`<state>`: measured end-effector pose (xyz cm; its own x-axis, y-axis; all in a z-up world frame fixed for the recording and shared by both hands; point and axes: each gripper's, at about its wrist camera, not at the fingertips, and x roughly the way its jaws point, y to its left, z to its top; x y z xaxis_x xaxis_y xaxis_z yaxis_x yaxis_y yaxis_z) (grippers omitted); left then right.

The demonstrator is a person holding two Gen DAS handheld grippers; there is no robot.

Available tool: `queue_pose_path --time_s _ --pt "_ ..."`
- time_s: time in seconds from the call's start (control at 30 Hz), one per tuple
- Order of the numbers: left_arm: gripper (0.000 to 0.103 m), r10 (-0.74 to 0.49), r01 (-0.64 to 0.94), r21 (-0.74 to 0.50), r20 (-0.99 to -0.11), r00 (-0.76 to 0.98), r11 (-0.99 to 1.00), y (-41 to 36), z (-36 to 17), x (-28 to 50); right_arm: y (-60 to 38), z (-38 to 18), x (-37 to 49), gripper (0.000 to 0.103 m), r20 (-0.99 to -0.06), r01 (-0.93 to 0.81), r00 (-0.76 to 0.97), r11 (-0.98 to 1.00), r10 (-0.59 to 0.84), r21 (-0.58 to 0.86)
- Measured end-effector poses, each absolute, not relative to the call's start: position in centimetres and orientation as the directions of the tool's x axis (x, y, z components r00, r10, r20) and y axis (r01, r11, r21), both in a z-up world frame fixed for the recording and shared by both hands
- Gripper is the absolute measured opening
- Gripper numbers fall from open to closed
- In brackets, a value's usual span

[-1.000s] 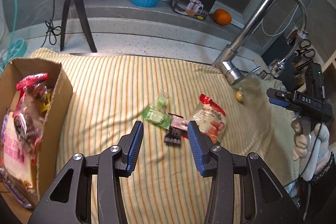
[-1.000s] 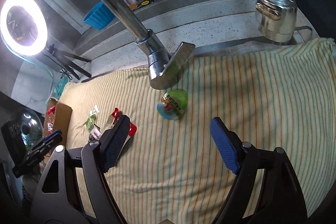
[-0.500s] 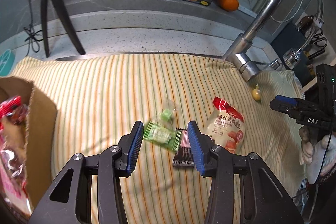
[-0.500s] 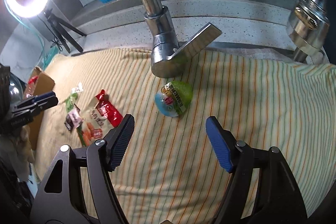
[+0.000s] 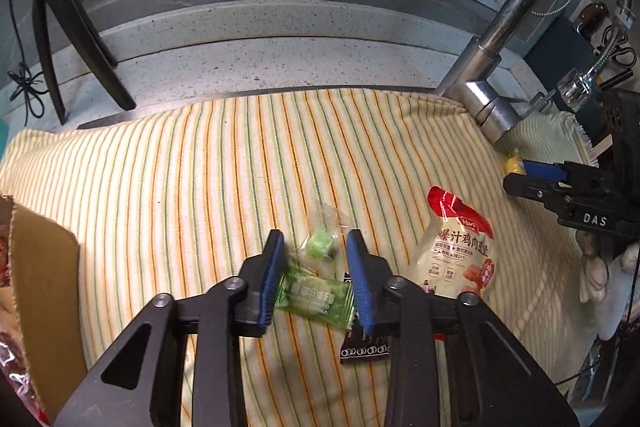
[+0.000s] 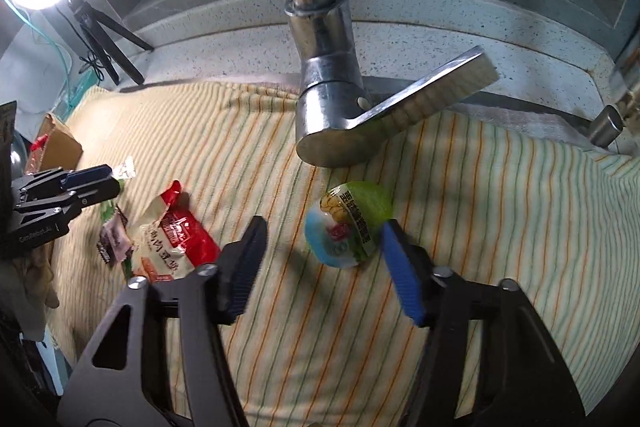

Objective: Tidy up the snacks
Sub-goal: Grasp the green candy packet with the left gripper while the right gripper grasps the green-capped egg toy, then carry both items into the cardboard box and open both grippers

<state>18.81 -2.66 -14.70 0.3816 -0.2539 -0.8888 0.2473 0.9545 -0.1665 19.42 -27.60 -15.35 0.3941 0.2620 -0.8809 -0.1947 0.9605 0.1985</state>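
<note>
The left gripper (image 5: 316,267) is closing around a green see-through candy packet (image 5: 314,293), and the right gripper (image 6: 324,259) is closing around a round green-and-blue snack (image 6: 346,225), neither squeezed yet.

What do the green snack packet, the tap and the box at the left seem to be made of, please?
Green snack packet: thin glossy plastic film, probably; translucent and crinkled. Tap: polished metal; it mirrors the striped cloth. Box: matte brown cardboard, raw cut edge.

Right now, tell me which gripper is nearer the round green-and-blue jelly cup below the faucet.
Right. The right gripper straddles the jelly cup, jaws closing, its right pad beside it. The left gripper is far off, closing around a green candy wrapper.
</note>
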Motion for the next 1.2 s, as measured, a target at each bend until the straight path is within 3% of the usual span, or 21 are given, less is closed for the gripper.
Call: queue_pose_path --time_s 0.07,0.13,0.23,0.67,1.2 --pt "0.029 -0.249 0.256 -0.158 -0.891 0.380 0.954 -3.1 -15.0 18.9 -27.5 -15.6 19.6 0.060 -0.883 -0.192 0.393 0.962 0.257 0.194" --pt "0.022 -0.238 0.260 -0.142 -0.890 0.389 0.955 -3.4 -15.2 18.8 -27.5 -15.6 19.7 0.048 -0.884 -0.188 0.397 0.964 0.248 0.186" --pt "0.022 -0.252 0.253 -0.160 -0.885 0.391 0.954 -3.2 -15.3 19.0 -27.7 -15.6 19.9 0.034 -0.887 -0.185 0.393 0.966 0.241 0.181" --pt "0.021 -0.260 0.239 -0.171 -0.870 0.420 0.956 -2.3 -14.4 18.4 -29.1 -14.6 18.5 0.028 -0.872 -0.152 0.410 0.962 0.269 0.225" --pt "0.021 -0.282 0.189 -0.213 -0.802 0.527 0.959 2.2 -7.7 13.8 -26.9 -7.7 14.6 0.026 -0.788 -0.196 0.494 0.930 0.368 0.311"
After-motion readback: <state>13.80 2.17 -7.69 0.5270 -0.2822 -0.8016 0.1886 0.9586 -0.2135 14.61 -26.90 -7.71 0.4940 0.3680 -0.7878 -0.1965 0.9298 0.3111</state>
